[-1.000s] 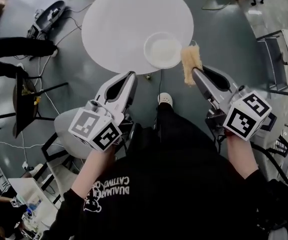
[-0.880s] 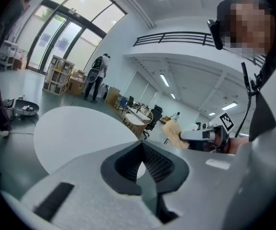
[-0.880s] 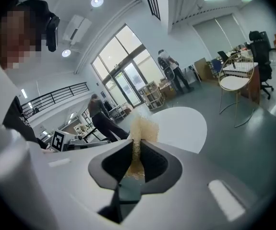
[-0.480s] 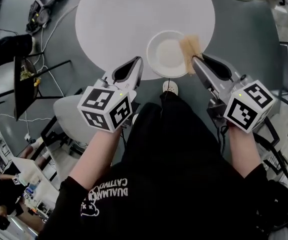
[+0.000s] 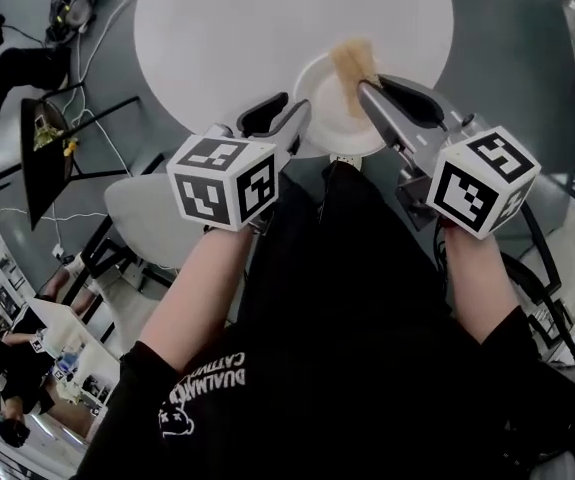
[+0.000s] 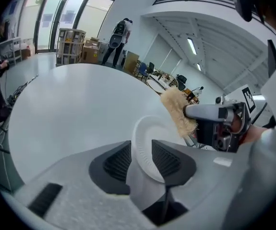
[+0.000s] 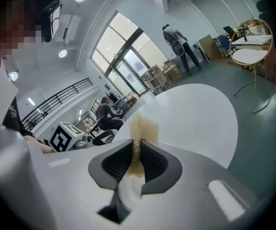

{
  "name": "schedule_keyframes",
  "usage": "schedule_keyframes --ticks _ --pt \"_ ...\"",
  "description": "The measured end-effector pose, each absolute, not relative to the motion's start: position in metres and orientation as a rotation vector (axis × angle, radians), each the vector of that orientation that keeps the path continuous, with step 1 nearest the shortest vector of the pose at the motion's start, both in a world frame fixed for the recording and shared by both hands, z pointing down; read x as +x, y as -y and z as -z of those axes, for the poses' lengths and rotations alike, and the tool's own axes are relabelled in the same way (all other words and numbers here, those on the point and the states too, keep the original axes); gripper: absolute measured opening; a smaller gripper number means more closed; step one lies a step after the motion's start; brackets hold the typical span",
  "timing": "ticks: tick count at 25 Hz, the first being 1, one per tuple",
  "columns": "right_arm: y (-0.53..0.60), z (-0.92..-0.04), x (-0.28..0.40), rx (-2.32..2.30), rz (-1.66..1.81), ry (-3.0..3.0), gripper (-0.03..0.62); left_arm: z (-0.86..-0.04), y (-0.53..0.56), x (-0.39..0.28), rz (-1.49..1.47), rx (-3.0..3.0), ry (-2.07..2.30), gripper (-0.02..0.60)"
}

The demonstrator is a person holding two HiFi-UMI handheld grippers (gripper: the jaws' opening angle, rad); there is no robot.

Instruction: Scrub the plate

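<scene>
We log left gripper (image 5: 285, 116) jaws just opened wide, plate (image 5: 319, 106) rim between them, plate at the table's (image 5: 237, 28) near edge | right gripper (image 5: 367, 86) clamped on sponge (image 5: 352, 62) — long axis pointing away from us, over plate

I work in a big open lab-like office hall: tall glass windows (image 7: 126, 59), a black-railed upper gallery (image 7: 56, 102), stacked brown cardboard boxes (image 6: 90, 51), a bare grey floor (image 5: 527, 78), and a person seated at a desk (image 7: 106, 113).
</scene>
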State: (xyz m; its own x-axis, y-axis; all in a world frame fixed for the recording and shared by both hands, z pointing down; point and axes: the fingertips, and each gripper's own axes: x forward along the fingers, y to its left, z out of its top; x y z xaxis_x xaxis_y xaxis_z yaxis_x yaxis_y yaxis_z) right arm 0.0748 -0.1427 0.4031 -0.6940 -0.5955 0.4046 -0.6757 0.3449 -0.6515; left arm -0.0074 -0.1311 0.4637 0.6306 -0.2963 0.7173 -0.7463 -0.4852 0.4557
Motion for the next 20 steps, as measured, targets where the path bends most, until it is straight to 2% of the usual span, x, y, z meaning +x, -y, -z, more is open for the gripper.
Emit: schedule_keyframes --ticks 3,8,10,20 --pt "0.144 -0.415 0.067 1.157 -1.254 2.463 0.052 -0.473 0.128 -0.004 -0.752 2.016 0.821 0.158" --pt "0.146 -0.424 0.047 1.057 -1.132 2.425 0.052 -0.477 0.132 -0.007 -0.782 1.978 0.884 0.118" --pt "0.147 -0.425 0.038 1.020 -1.090 2.413 0.052 -0.478 0.131 -0.006 -0.770 1.956 0.890 0.056" --pt "0.138 -0.445 0.005 0.913 -0.921 2.314 0.052 -0.477 0.127 -0.014 -0.699 1.910 0.949 0.040"
